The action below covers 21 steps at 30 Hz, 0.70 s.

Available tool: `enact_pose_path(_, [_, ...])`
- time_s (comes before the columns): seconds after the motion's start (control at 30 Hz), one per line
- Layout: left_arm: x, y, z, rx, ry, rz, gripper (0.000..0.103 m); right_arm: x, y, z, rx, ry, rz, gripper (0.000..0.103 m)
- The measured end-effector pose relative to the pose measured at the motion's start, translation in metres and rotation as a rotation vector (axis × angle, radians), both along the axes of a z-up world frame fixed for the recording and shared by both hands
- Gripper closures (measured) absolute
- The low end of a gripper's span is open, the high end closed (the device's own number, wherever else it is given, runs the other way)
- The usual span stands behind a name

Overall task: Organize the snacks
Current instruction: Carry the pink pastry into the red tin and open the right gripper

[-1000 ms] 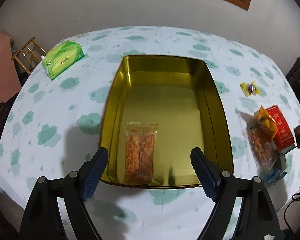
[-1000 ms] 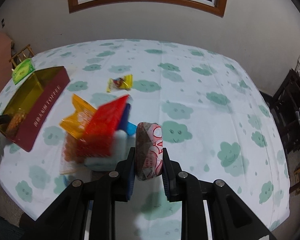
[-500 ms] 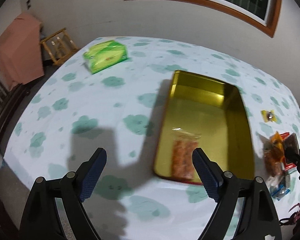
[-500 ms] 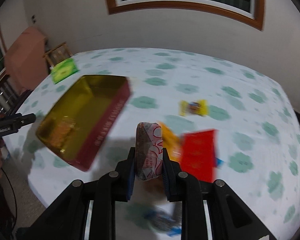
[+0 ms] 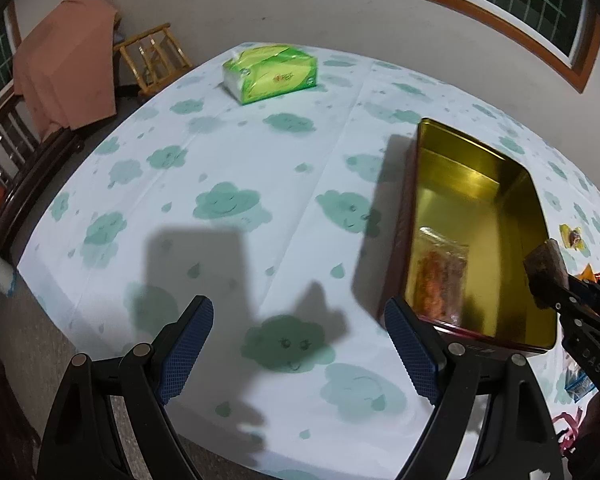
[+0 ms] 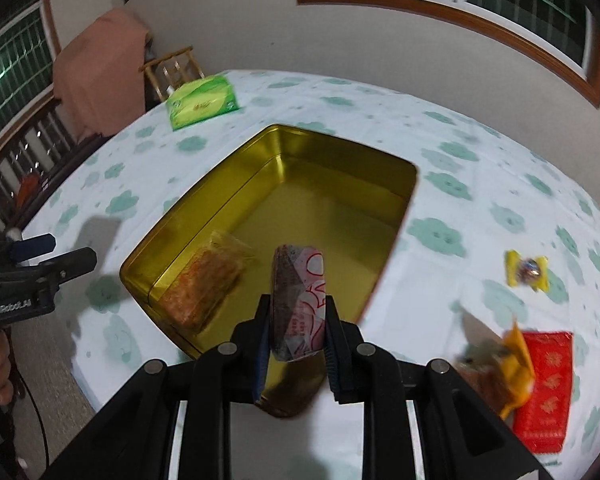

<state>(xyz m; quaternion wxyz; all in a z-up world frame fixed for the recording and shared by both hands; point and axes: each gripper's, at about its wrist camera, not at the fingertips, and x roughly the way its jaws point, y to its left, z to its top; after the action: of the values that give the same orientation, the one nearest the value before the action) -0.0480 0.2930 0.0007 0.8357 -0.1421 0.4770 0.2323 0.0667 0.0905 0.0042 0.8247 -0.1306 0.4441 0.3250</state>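
A cloud-printed cloth covers the round worktop under a wood-framed window. The gold tin stands open on it with one orange snack pack lying flat in its near corner. The right claw pinches a pink-and-white wrapped snack upright above the tin's near rim. The left claw gapes wide with nothing in it, over bare cloth left of the tin. A yellow candy and a red packet lie to the right, apart from the tin.
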Motion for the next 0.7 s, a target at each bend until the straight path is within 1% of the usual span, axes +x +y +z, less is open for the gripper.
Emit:
enact_pose_path(0.13, [-0.004,0.008,-0.005,-0.018,0.012,0.021,0.018,0.003,0.016,-0.008,-0.034,-0.005,0.014,0.080])
enact_pose_path(0.37, [-0.011,0.013,-0.010,-0.026,0.021,0.033,0.018,0.011,0.027,-0.020,-0.076,0.013,0.018,0.080])
enact_pose_path(0.7, [-0.009,0.006,-0.014,-0.040,0.027,0.013,0.018,0.012,0.035,-0.031,-0.102,0.026,0.024,0.080])
